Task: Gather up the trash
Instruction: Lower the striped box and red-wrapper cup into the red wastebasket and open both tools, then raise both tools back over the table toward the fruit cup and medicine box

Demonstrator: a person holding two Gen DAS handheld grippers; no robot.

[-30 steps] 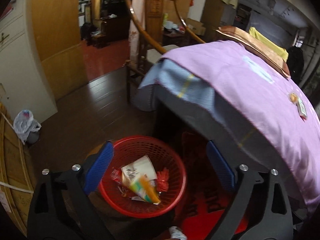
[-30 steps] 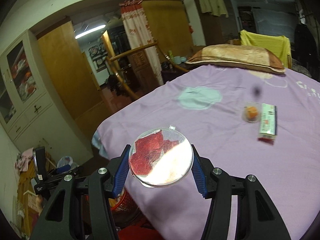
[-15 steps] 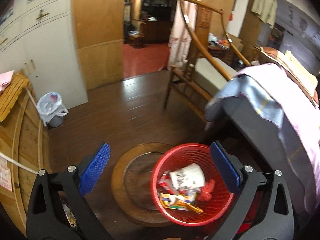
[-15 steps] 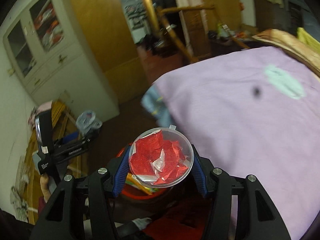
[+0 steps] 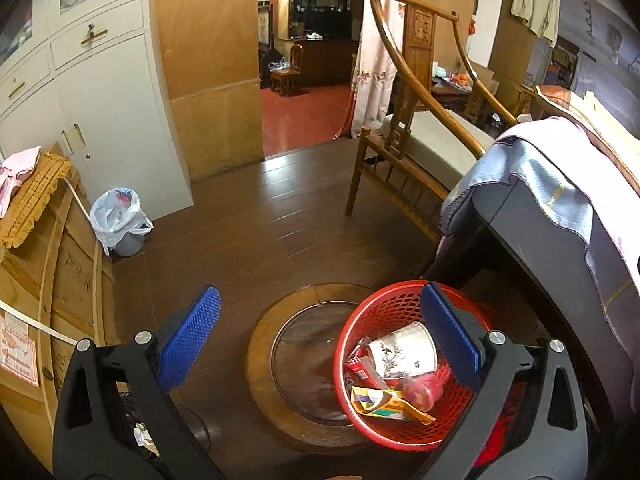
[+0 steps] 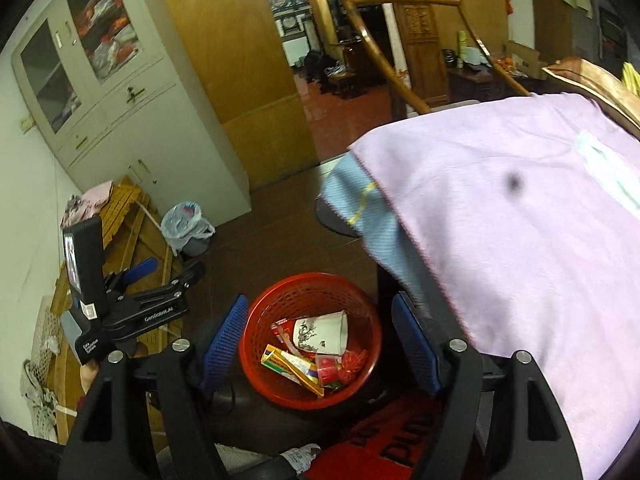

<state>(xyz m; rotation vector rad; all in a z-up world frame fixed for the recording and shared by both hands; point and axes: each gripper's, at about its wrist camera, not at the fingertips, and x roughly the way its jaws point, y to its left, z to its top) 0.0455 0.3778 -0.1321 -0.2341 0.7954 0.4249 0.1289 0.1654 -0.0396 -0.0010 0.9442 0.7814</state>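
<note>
Beside bed edge [image 6: 400, 216] | right tongs [image 6: 320, 344] just spread, empty, over red basket [image 6: 280, 304] | left tongs [image 5: 320, 344] spread, empty

bed [image 6: 520, 248]: lilac sheet | wooden chair [image 5: 404, 148]: beside bed | white cabinet [image 5: 100, 92]: by doorway | bagged bin [image 5: 120, 220]: on floor near cabinet

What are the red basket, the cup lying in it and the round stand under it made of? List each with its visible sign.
Red basket: likely moulded plastic, glossy, with an open lattice wall.
Cup: probably paper, matt white with a printed dark plant sprig; it could be thin plastic.
Round stand: apparently wood, dark brown and polished, with grain, a raised rim and a crack line.
</note>
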